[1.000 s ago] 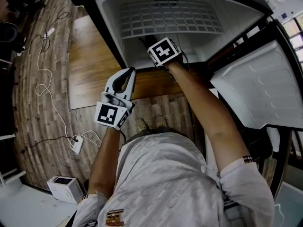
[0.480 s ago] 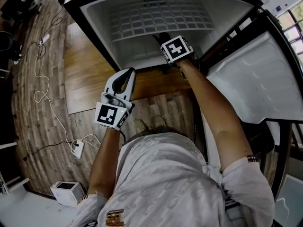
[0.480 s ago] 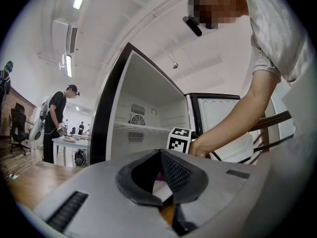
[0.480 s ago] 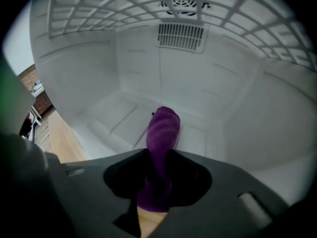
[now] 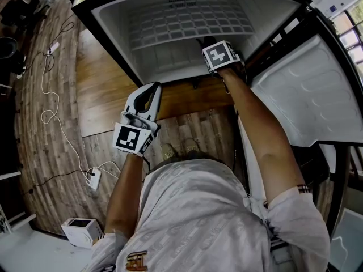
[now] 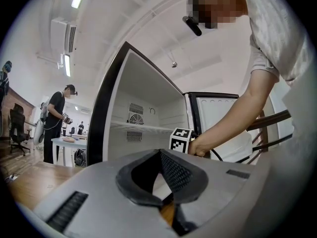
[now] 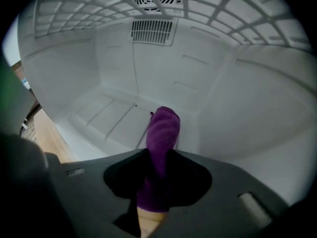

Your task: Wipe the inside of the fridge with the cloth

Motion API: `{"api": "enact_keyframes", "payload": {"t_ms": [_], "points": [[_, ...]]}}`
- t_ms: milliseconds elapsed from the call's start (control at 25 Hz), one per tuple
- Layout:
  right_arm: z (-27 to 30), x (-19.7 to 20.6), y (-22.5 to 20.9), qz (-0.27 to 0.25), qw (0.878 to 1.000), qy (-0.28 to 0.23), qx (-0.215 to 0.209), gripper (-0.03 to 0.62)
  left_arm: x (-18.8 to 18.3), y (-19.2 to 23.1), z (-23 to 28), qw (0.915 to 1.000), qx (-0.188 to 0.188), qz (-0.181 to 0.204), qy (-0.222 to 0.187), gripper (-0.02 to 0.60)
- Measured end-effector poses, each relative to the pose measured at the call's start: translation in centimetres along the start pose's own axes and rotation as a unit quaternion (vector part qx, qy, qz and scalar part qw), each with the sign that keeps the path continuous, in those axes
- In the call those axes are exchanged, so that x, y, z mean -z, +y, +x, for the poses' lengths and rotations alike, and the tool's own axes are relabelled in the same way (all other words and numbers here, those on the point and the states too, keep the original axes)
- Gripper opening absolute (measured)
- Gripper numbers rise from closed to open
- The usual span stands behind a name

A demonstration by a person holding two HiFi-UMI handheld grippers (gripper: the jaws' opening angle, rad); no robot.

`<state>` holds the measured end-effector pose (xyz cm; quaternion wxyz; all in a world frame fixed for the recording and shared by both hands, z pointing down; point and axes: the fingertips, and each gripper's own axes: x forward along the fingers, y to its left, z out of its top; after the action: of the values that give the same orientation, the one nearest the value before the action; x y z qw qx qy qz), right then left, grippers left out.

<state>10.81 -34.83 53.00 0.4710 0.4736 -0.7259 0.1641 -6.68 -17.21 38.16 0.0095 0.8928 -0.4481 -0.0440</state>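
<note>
Clenched on the purple cloth point(image 7: 161, 130), the jaws of the right gripper point(image 7: 158, 175) hold it as a rolled lump that stands up out of them. Its tip is in front of the lower back of the fridge point(image 5: 113, 35), close to the right-hand wall. Whether it touches the white liner cannot be told. In the head view the right gripper point(image 5: 214, 45) reaches in through the open front, beneath the wire shelf point(image 5: 187, 21), with its marker cube facing up and the bare forearm stretched across the fridge's front lip. A slotted vent point(image 7: 152, 31) sits high on the back wall, above the cloth.

The left gripper point(image 5: 153, 92) is outside the fridge, over the wooden floor point(image 5: 108, 78) just before the front edge. Its jaws are pressed together at the tips with nothing between them, and they point towards the opening. The fridge door point(image 5: 306, 95) stands open at the right. A white power strip point(image 5: 92, 176) with its cable lies on the floor at the left.
</note>
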Motion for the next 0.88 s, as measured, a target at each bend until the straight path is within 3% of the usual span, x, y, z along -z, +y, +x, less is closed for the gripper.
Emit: {"api": "enact_keyframes", "payload": {"t_ms": [480, 880], "points": [[-0.2, 0.9, -2.4, -0.011, 0.998, 0.012, 0.055, 0.115, -0.1, 0.0, 0.0, 1.0000, -0.002, -0.001, -0.003, -0.001], [-2.6, -0.1, -1.9, 0.001, 0.998, -0.021, 0.051, 0.114, -0.2, -0.1, 0.4, 1.0000, 0.002, -0.003, -0.002, 0.000]]}}
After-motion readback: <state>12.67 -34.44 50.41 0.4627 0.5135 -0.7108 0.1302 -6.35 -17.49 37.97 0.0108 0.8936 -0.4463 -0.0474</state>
